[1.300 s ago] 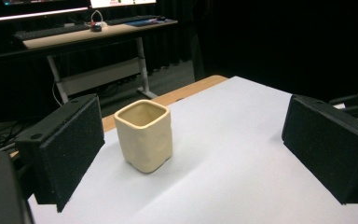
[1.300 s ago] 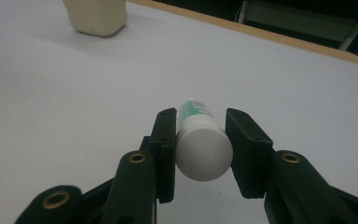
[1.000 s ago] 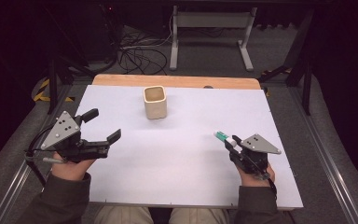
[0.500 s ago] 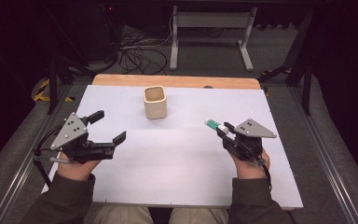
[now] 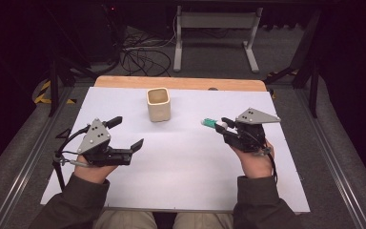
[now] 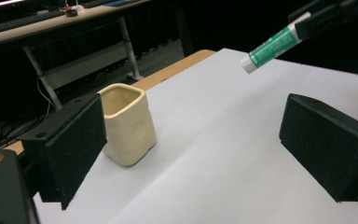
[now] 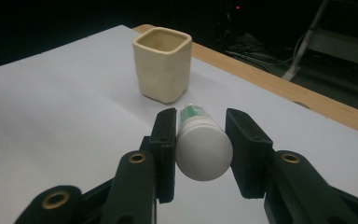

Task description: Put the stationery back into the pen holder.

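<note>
Tube carried toward the cup
Right gripper (image 5: 218,126) clamps the tube (image 5: 209,123), right of centre; left gripper (image 5: 126,137) gapes empty; next, probably aim into the cup (image 5: 158,104).

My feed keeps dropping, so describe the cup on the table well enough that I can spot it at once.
Start at the white table and look toward its far edge, near the middle. The cup stands there upright and alone, apart from both claws. It is cream, squarish with rounded corners, open on top, unlike the green and white tube clamped in the right claw.
</note>
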`<state>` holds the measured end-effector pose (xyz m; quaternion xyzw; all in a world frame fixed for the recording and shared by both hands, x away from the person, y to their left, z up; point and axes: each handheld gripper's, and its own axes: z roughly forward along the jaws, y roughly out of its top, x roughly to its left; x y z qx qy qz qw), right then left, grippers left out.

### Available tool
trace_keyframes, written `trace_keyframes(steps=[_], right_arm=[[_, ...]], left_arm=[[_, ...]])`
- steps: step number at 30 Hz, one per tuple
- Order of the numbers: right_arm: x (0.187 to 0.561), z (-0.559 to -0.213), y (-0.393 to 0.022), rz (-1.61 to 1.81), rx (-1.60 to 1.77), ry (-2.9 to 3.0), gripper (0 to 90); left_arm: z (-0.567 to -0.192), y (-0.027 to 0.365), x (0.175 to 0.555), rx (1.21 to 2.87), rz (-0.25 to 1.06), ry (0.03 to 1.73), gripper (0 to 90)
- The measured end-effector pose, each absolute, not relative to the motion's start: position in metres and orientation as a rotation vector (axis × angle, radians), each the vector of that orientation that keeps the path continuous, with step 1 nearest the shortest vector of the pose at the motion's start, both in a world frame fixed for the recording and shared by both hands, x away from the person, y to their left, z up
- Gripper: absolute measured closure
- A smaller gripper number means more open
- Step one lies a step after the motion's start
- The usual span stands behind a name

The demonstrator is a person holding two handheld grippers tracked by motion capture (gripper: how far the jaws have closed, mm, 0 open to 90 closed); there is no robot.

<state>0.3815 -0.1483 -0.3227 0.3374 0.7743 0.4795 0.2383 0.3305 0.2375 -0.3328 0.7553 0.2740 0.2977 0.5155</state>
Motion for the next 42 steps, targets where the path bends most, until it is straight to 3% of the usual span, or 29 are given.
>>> trace_keyframes(steps=[7,19,42], right_arm=[[0.389,-0.310,-0.138,1.347,0.853,2.203,65.7],[0.390,-0.317,-0.133,1.358,0.820,2.265,65.7],[0.387,-0.316,-0.126,1.403,0.783,2.312,65.8]], left_arm=[[-0.336,0.219,0.338,1.866,0.726,0.633,9.9],[-0.346,0.187,0.355,1.949,0.737,0.572,20.3],[-0.356,0.134,0.374,2.045,0.719,0.458,30.7]])
